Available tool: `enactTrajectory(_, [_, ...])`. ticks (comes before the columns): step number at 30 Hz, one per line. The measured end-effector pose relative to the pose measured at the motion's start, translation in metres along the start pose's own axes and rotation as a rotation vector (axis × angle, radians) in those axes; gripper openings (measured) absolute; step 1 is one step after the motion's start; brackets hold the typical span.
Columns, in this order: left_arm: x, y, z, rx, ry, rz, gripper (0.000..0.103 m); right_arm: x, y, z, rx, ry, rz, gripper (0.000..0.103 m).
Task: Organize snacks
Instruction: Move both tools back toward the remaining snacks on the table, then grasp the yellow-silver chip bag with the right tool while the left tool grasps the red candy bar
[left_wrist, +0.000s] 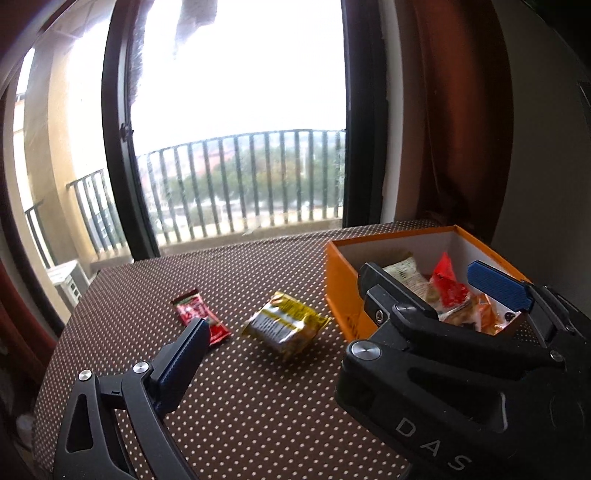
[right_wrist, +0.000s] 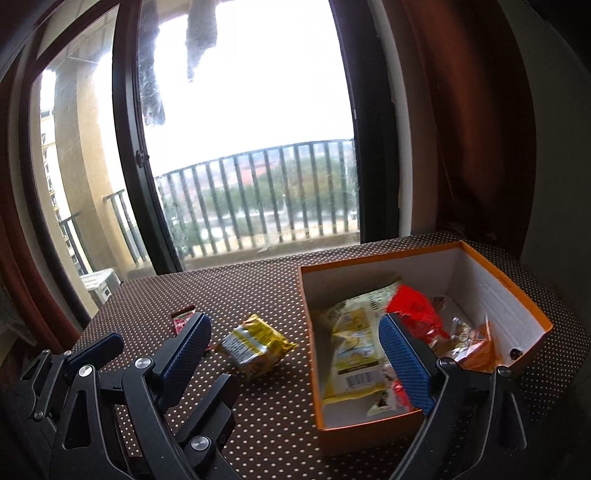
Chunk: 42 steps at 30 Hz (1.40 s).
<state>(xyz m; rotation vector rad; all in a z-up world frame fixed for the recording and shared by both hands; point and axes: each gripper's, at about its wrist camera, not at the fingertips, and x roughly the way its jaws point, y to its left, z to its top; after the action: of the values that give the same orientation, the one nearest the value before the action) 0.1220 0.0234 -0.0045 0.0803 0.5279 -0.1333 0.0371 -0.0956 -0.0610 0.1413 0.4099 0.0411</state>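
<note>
On the dotted table (right_wrist: 258, 424), left to right: a red packet (left_wrist: 201, 317), a crinkled yellow snack bag (right_wrist: 255, 345), then the orange box (right_wrist: 517, 291). Only the right wrist view shows the pale barcoded packet (right_wrist: 351, 354) inside. The left gripper (right_wrist: 159, 338) and right gripper (right_wrist: 301, 345) gape, empty.

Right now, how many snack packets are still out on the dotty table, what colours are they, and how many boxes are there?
Yellow packet: 1
Red packet: 1
Orange box: 1, already holding several snacks, too jumbled to count
Total: 2 packets still out on the table, plus 1 box
</note>
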Motion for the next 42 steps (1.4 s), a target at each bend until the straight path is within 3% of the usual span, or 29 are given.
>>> enactTrajectory(12, [0.014,0.041,-0.031,-0.05,0.01,0.073,0.102,0.026,0.033,-0.024,-0.075,0.032,0.014,0.094])
enactTrajectory(23, [0.038,0.067,-0.046,-0.07,0.06,0.097,0.102,0.062,0.057,-0.041,-0.114,0.088,0.045,0.094])
enactTrajectory(33, [0.064,0.083,-0.051,-0.069,0.104,0.125,0.102,0.097,0.069,-0.052,-0.125,0.158,0.081,0.095])
enactTrajectory(36, [0.072,0.086,-0.05,-0.069,0.111,0.125,0.102,0.105,0.071,-0.051,-0.131,0.151,0.074,0.101])
enactTrajectory(42, [0.091,0.091,-0.042,-0.059,0.144,0.127,0.102,0.125,0.068,-0.047,-0.107,0.179,0.08,0.102])
